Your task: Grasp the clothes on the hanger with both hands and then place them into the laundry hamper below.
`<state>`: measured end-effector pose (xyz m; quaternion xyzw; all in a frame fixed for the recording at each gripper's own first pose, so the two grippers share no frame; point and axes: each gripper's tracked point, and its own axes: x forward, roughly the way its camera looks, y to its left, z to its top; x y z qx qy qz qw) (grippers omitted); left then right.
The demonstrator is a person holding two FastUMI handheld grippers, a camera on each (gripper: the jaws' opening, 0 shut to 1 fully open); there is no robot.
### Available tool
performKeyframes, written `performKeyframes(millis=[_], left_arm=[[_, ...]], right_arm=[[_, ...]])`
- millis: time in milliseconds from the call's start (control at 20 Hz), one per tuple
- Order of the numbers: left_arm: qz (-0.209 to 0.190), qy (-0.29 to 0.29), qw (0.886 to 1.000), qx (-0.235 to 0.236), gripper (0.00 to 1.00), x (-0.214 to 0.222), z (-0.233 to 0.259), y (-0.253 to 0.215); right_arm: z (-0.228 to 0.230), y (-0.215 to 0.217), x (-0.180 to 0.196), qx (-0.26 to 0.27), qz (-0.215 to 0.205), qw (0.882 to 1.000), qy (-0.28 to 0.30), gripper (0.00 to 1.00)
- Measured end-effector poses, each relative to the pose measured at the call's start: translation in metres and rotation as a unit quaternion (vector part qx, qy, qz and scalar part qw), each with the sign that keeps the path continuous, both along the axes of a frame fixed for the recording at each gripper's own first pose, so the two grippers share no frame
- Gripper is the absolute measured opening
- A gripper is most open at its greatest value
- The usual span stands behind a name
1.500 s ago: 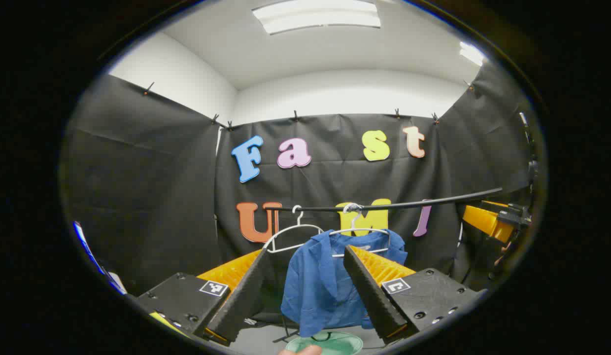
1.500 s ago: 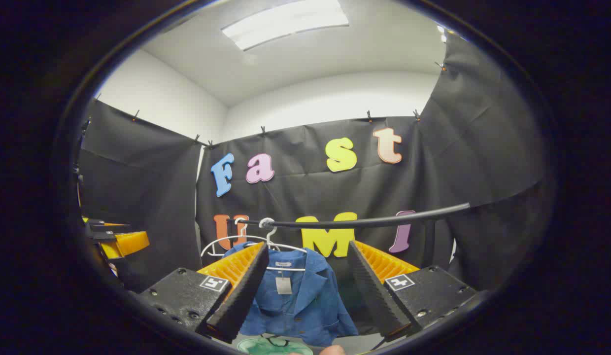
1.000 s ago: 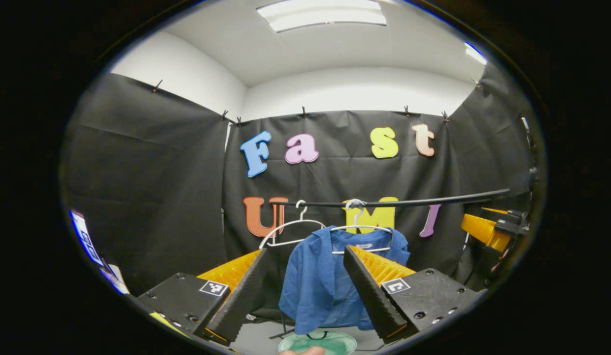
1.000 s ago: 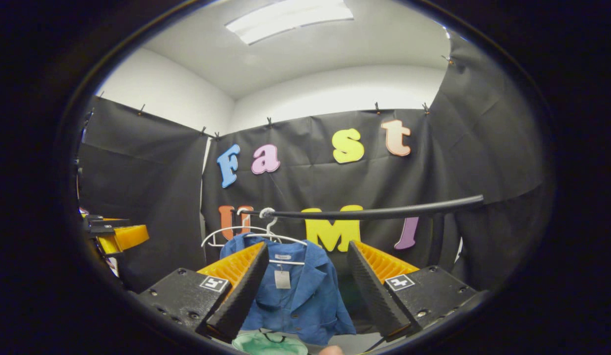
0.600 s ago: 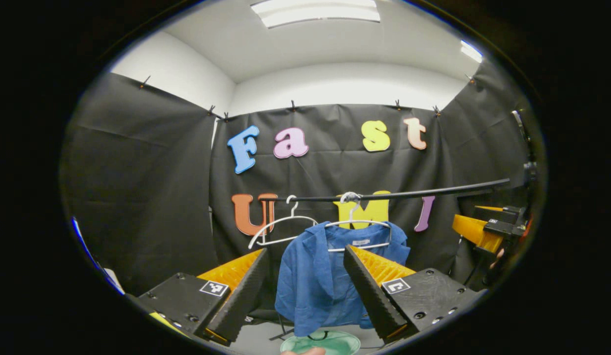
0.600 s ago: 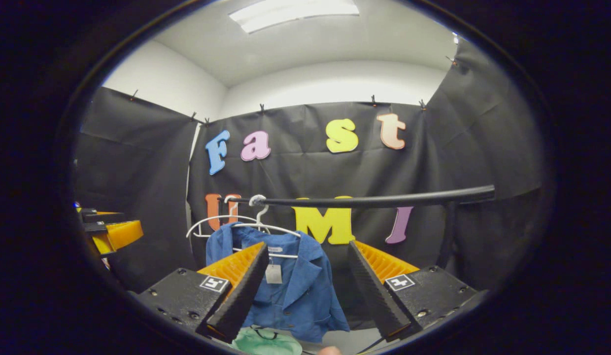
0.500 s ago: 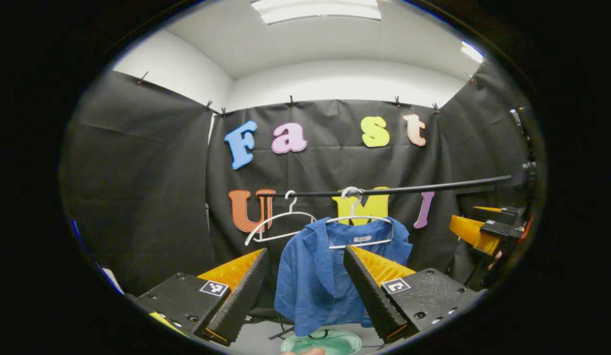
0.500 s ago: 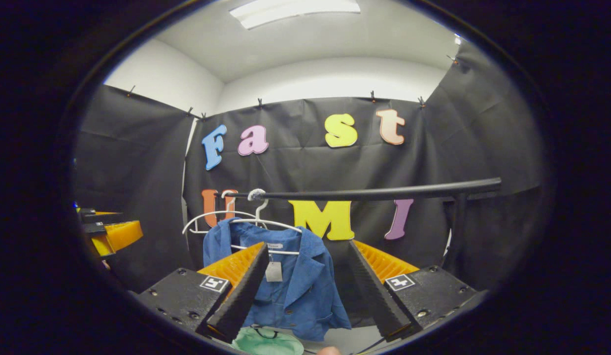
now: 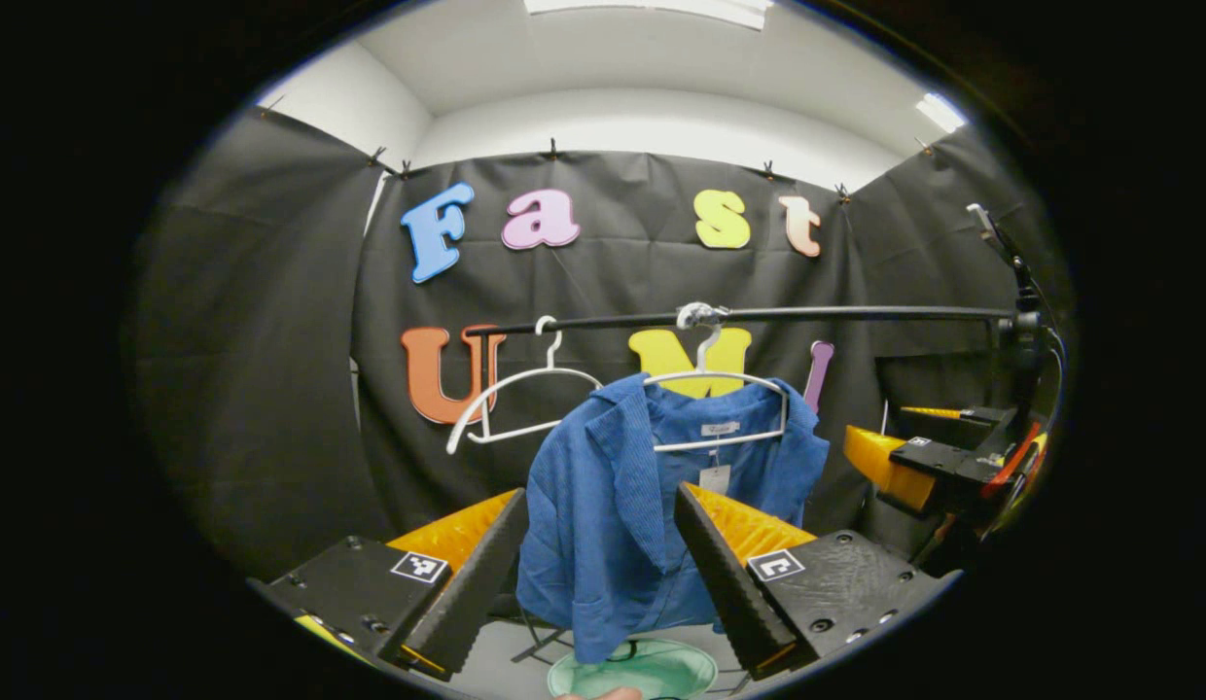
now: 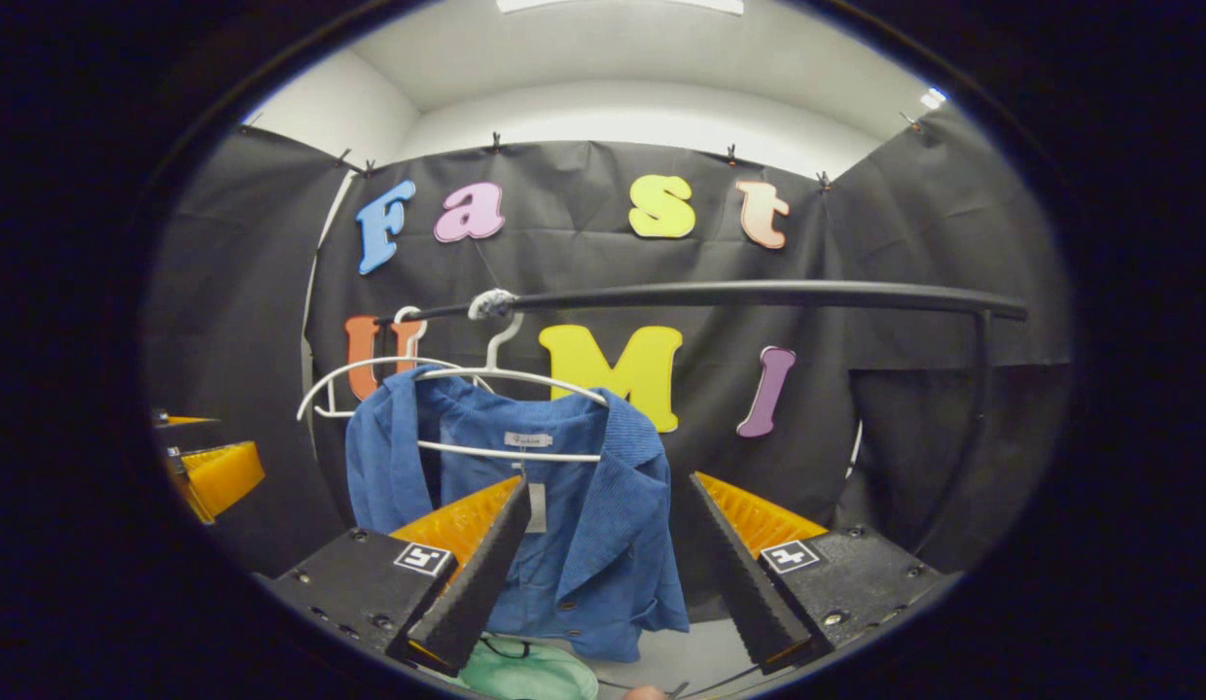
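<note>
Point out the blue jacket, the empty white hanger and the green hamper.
blue jacket point(image 10: 603, 525): right gripper view, front panel.
empty white hanger point(image 9: 511, 381): left gripper view, upper arm.
green hamper point(image 9: 652, 671): left gripper view, rim.

It was a recording booth in a plain room: black cloth was clipped up as walls, with white walls above and a clothes rail across the middle.

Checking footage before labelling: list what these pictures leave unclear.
- Laundry hamper: left gripper view, cut off by the bottom edge, partly behind the blue shirt.
- Shirt tag: right gripper view, too small, partly behind a finger.
- Shirt's lower left: right gripper view, behind that finger.
</note>
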<state>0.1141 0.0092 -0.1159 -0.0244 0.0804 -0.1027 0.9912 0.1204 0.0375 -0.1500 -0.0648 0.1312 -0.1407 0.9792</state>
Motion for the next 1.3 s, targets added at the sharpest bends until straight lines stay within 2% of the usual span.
performKeyframes(millis=[50, 100, 250, 350, 450, 550, 600, 650, 700, 800, 850, 950, 1100, 1200, 1250, 1300], left_arm=[[-0.009, 0.006, 1.0, -0.006, 0.96, 0.004, -0.007, -0.005], [-0.017, 0.014, 1.0, -0.01, 1.0, 0.01, -0.013, -0.012], [-0.029, 0.028, 0.999, -0.011, 0.99, 0.029, -0.031, -0.028], [-0.032, 0.041, 0.999, -0.006, 0.96, 0.044, -0.046, -0.037], [-0.03, 0.055, 0.998, -0.004, 1.0, 0.06, -0.059, -0.046], [-0.025, 0.069, 0.997, -0.003, 0.96, 0.074, -0.073, -0.055], [-0.023, 0.072, 0.997, -0.003, 1.0, 0.082, -0.077, -0.059], [-0.019, 0.078, 0.997, -0.001, 0.96, 0.089, -0.083, -0.063], [-0.015, 0.083, 0.996, 0.002, 1.0, 0.097, -0.089, -0.065], [-0.006, 0.104, 0.995, 0.003, 0.96, 0.113, -0.109, -0.072], [-0.001, 0.118, 0.993, 0.001, 1.0, 0.119, -0.118, -0.074], [0.016, 0.14, 0.99, -0.002, 0.96, 0.129, -0.134, -0.076], [0.034, 0.161, 0.986, -0.009, 0.96, 0.137, -0.151, -0.076], [0.041, 0.164, 0.986, -0.009, 0.97, 0.142, -0.156, -0.074], [0.039, 0.161, 0.986, -0.01, 1.0, 0.144, -0.156, -0.075], [0.037, 0.155, 0.987, -0.006, 0.96, 0.146, -0.154, -0.077]], right_arm=[[-0.011, -0.004, 0.003, -0.002, -0.01, 1.0, 0.01, 1.0], [-0.021, -0.007, 0.007, -0.002, -0.019, 1.0, 0.018, 1.0], [-0.05, -0.02, 0.025, 0.009, -0.03, 0.999, 0.042, 1.0], [-0.069, -0.029, 0.042, 0.014, -0.03, 0.998, 0.055, 1.0], [-0.088, -0.034, 0.061, 0.021, -0.025, 0.997, 0.063, 1.0], [-0.109, -0.043, 0.077, 0.029, -0.019, 0.996, 0.082, 1.0], [-0.121, -0.047, 0.085, 0.034, -0.015, 0.995, 0.094, 1.0], [-0.131, -0.05, 0.091, 0.042, -0.012, 0.993, 0.106, 1.0], [-0.143, -0.053, 0.095, 0.051, -0.012, 0.992, 0.117, 0.99], [-0.159, -0.061, 0.101, 0.071, -0.015, 0.989, 0.132, 0.98], [-0.164, -0.065, 0.105, 0.08, -0.016, 0.988, 0.135, 0.98], [-0.174, -0.064, 0.11, 0.093, -0.012, 0.986, 0.14, 0.97], [-0.183, -0.054, 0.114, 0.105, 0.005, 0.984, 0.141, 0.94], [-0.19, -0.053, 0.12, 0.105, 0.002, 0.984, 0.145, 0.93], [-0.191, -0.052, 0.124, 0.106, 0.0, 0.984, 0.143, 0.93], [-0.192, -0.049, 0.127, 0.105, 0.004, 0.984, 0.141, 0.93]])
